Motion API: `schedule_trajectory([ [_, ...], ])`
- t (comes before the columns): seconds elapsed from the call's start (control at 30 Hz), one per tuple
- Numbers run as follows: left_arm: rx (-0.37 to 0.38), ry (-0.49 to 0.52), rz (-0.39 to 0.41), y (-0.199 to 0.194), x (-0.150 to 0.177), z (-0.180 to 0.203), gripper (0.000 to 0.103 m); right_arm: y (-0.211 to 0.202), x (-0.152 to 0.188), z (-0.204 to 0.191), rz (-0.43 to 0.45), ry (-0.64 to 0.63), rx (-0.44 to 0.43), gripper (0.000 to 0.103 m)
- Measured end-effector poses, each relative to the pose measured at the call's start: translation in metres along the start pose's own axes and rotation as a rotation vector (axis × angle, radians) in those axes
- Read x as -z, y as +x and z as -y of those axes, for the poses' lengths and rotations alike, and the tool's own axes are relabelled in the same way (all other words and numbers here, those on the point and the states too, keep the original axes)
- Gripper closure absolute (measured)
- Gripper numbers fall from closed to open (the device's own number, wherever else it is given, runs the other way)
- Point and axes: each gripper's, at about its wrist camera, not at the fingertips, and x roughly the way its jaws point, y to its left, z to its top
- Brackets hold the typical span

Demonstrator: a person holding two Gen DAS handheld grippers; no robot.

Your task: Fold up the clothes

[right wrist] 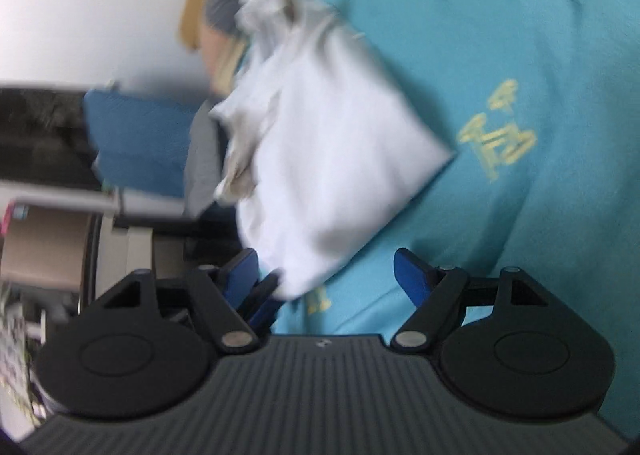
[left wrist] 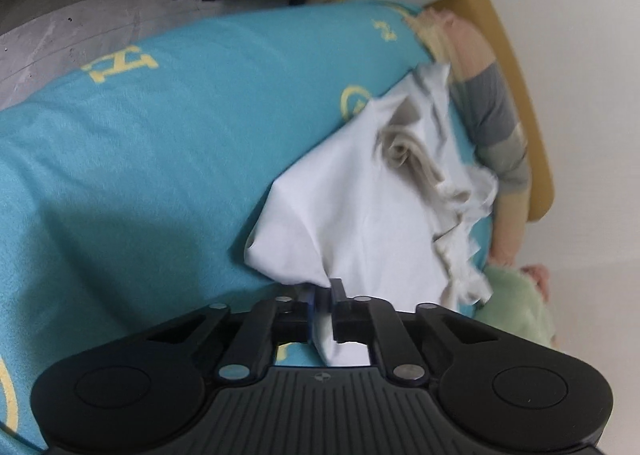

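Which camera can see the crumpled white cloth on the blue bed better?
The left wrist view. The crumpled white cotton garment is sharp there, its creases clear, and one corner sits pinched in the left gripper. The right wrist view shows the same garment blurred, before the open right gripper.

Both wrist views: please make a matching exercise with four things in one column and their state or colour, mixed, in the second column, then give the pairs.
Things:
1. left claw
2. right claw
3. white garment
4. bedsheet

States or colours:
A. open, holding nothing
B. teal with yellow print
C. crumpled on the bed, one corner pinched
D. shut on white cloth

Pairs: 1-D, 2-A, 3-C, 4-B
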Motion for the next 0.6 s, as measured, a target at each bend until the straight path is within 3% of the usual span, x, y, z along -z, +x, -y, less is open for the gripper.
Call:
schedule_trajectory([
  [0.1,0.062,-0.013,0.041,-0.014,-0.001,0.007,0.099,-0.001,-0.010,0.011,0.084,0.071,-0.007,0.049],
  [0.17,0.105,0.008,0.059,-0.023,-0.001,0.015,0.099,-0.006,-0.012,0.007,0.127,0.050,-0.010,0.087],
  [0.23,0.143,0.042,0.080,-0.034,0.000,0.025,0.100,-0.013,-0.012,-0.002,0.170,0.008,-0.029,0.093],
  [0.37,0.241,0.098,0.129,-0.061,0.002,0.043,0.100,-0.043,-0.006,-0.038,0.278,-0.135,-0.137,0.094],
  [0.6,0.355,0.227,0.213,-0.132,0.031,0.066,0.100,-0.117,0.019,-0.076,0.336,-0.293,-0.222,0.095],
])
